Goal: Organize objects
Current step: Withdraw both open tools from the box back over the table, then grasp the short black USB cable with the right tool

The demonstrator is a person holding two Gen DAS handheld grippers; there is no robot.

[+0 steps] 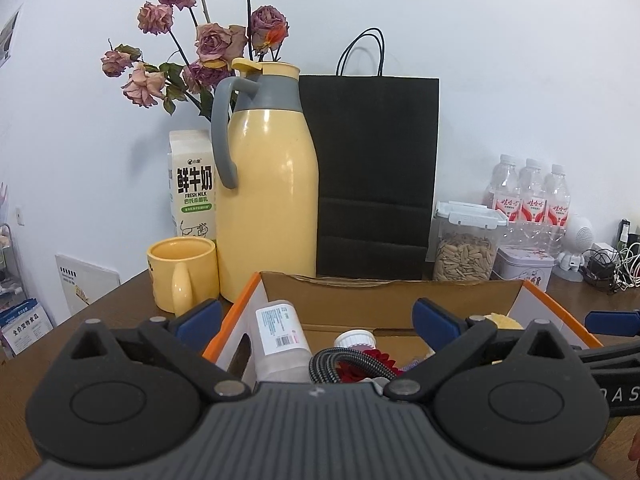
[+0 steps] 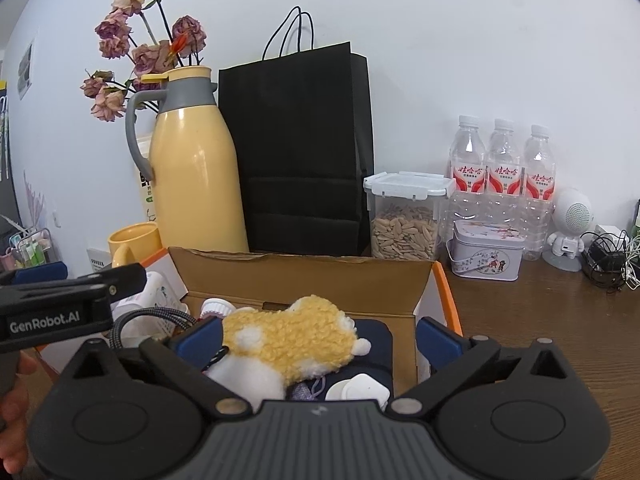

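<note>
Right wrist view is showing the plush toy (image 2: 292, 336) lying in the cardboard box (image 2: 304, 276), between the spread jaws of the right tool (image 2: 316, 336), which is gripping nothing. It is looking soft and light, probably easiest pinched across its fuzzy yellow middle. Left tool (image 1: 316, 316) is likewise hanging spread over the box's left part. Farther back, the milk carton (image 1: 192, 184) is reading "FRESH MILK"; the left tool's body is reading "GenRobot.AI".

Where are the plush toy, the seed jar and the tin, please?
plush toy (image 2: 292, 334): right wrist view, yellow back.
seed jar (image 2: 404, 232): right wrist view, seed-filled body.
tin (image 2: 486, 258): right wrist view, front wall.
</note>
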